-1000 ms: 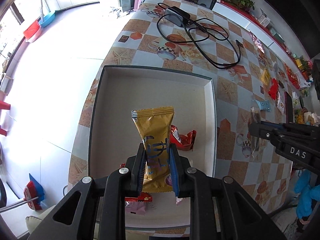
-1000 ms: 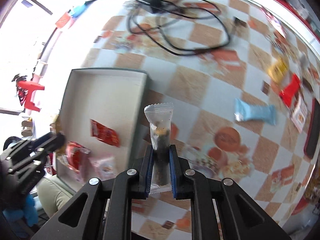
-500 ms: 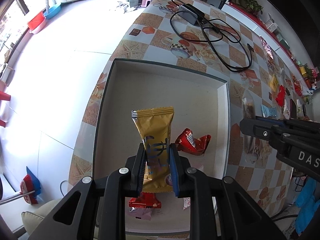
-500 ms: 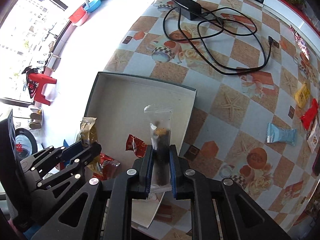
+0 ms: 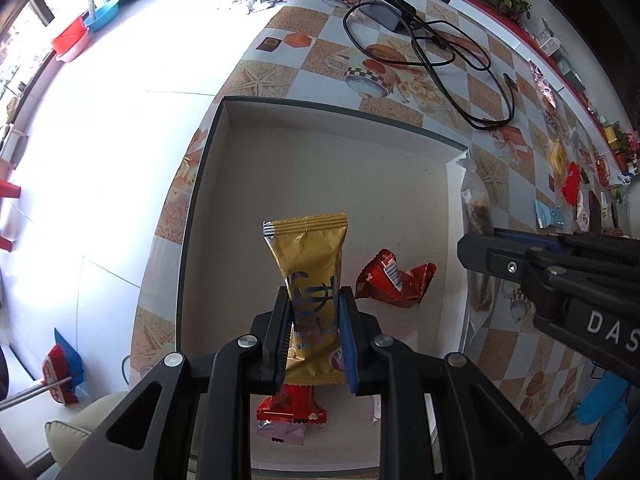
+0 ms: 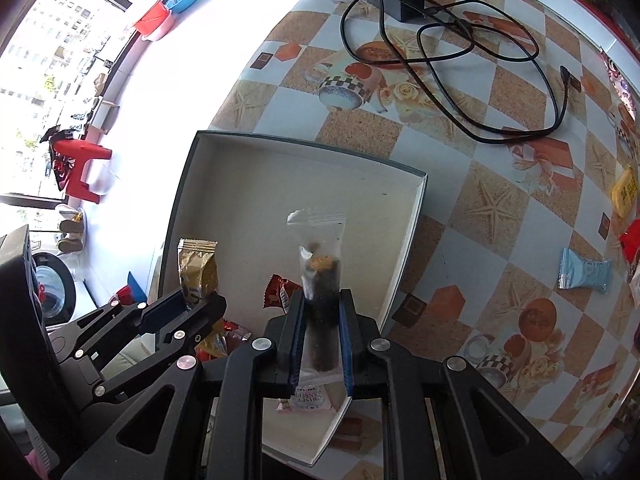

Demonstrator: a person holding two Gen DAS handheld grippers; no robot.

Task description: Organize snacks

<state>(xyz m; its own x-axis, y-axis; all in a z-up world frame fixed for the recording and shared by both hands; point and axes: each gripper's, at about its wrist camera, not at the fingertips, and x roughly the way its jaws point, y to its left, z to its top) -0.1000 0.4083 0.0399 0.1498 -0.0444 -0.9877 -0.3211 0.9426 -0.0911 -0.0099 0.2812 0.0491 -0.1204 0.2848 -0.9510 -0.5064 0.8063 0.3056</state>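
Gold snack packet: upright, clamped at its lower half in the left gripper, which points straight down over the shallow grey-rimmed box. Clear snack sachet, dark contents: clamped in the right gripper, steeply tilted downward above the box's right wall. Red wrapper: lying on the box floor. Black power adapter and cable: on the patterned tablecloth, beyond the box.

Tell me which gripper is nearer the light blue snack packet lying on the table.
Right. The right gripper is at the tray's packet-side edge; the left gripper is farther from the light blue packet.
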